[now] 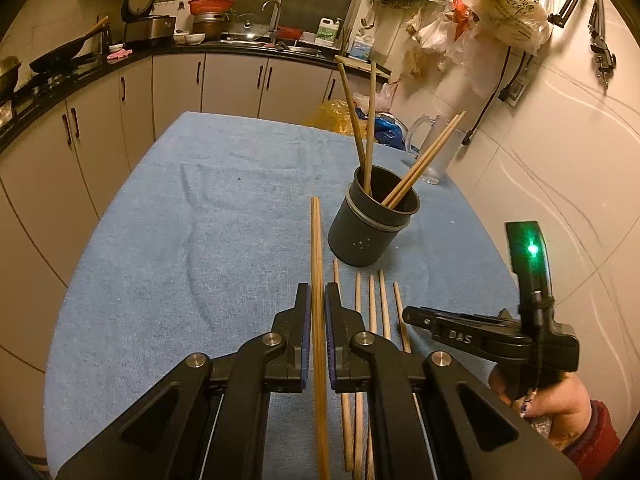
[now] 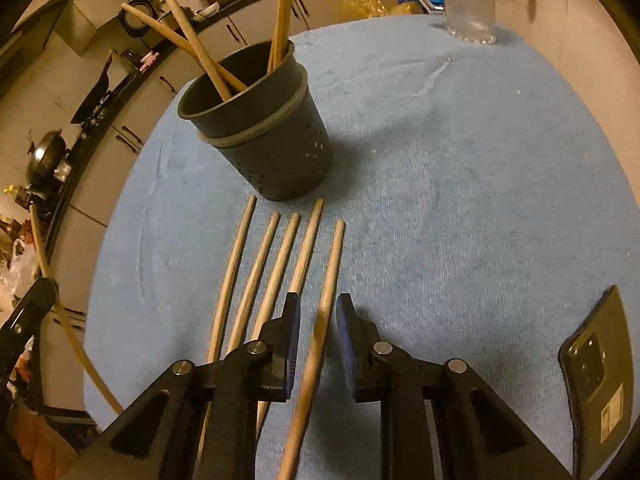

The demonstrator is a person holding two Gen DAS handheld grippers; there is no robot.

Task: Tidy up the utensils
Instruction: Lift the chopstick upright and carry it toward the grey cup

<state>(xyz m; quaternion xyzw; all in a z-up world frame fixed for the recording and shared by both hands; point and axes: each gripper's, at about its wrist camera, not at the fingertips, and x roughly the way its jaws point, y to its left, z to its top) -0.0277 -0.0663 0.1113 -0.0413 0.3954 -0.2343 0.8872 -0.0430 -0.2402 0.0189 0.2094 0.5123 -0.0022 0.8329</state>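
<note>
While left gripper (image 1: 318, 312) clamps chopstick (image 1: 317, 248), we note right gripper (image 2: 318, 320) straddling another chopstick (image 2: 329, 280) at lower centre, seemingly unclenched; light, stiff, slippery wood, best gripped mid-shaft.

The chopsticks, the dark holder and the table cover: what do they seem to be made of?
Chopsticks: probably wood or bamboo, with a pale tan, matte surface and no shine.
Holder: likely plastic, though painted metal is possible; it looks dark grey and dull, with small drain holes and a lighter band around it.
Table cover: seems to be terry cloth, blue with a fuzzy, wrinkled surface.
</note>
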